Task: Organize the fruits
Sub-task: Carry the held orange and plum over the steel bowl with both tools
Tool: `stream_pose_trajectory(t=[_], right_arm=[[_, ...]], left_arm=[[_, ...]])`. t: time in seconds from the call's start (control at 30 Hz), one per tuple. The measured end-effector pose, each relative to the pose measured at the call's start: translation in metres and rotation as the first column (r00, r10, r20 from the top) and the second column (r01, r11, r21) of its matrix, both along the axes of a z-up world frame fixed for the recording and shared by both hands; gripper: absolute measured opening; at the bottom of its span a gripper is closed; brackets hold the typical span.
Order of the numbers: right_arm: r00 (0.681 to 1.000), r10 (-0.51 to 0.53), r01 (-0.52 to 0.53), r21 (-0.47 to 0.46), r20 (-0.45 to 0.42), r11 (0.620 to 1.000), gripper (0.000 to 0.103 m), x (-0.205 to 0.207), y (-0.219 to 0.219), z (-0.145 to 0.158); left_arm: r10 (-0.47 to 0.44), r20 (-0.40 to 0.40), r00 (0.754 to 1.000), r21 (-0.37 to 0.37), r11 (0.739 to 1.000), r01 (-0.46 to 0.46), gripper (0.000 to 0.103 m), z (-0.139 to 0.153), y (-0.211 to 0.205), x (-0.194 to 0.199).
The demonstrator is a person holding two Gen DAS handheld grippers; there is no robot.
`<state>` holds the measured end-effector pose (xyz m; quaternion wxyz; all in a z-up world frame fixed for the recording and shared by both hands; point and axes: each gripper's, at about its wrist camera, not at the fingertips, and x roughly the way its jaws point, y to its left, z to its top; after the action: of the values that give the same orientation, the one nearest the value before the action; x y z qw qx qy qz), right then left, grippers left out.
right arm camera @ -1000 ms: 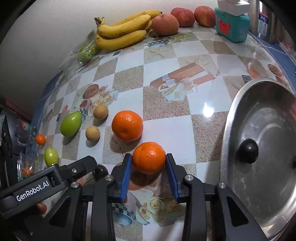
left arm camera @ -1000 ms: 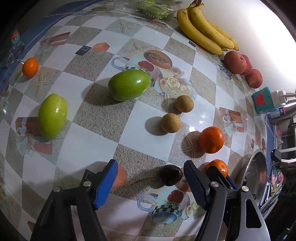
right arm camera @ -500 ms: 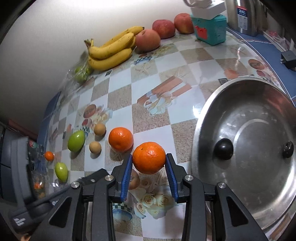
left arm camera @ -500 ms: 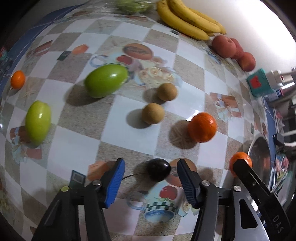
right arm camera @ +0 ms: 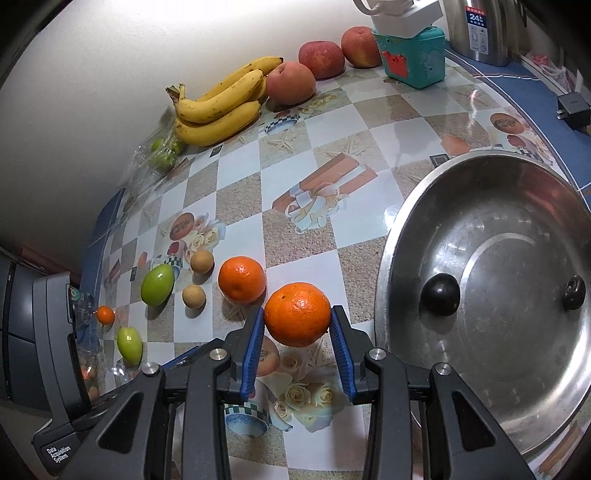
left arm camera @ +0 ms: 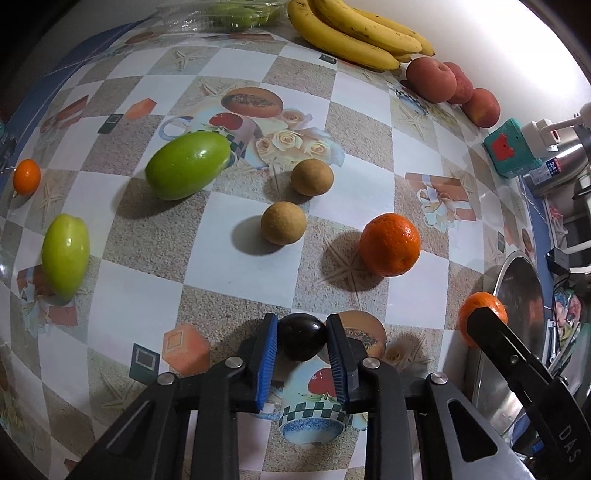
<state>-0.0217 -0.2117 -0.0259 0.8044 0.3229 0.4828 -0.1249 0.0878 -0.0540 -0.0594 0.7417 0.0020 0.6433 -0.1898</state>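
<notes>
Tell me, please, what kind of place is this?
Probably a home kitchen table: a checkered printed tablecloth, a large steel pan, a steel kettle, and yellow bananas.

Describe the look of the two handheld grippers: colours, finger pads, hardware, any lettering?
Both match: matte black angular plastic frames with cut-out linkage arms and silver pivot screws. The left gripper and right gripper each carry two flat blue ribbed finger pads. The left unit's housing reads "Data Acquisition System" in white; the right unit's arm shows "DAS". No cables, hands or sleeves visible.
</notes>
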Motion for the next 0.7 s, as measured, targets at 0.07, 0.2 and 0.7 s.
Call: stream_pose_trajectory(t=[0.07,0.2,0.7], right_arm=[[1.000,-0.001,0.001,0.002,0.003,1.000,0.038,0.000,0.000,0.001],[1.000,-0.006,0.006,0.007,0.010,1.000,0.038,-0.002,-0.002,0.002],[0.990,-0.135,0.134,0.033,0.032,0.990,0.038,-0.027,-0.037,0.012]], left_arm=[[0.001,-0.002,1.000,-0.002,1.000,-0.001,0.028,0.000,0.001,0.000],[0.005,-0.004,1.000,-0.007,1.000,-0.005,0.028,0.002,0.005,-0.002],[-0.025,0.065,0.998,-0.075,0.997,0.029,0.028,0.029,-0.006,-0.010]])
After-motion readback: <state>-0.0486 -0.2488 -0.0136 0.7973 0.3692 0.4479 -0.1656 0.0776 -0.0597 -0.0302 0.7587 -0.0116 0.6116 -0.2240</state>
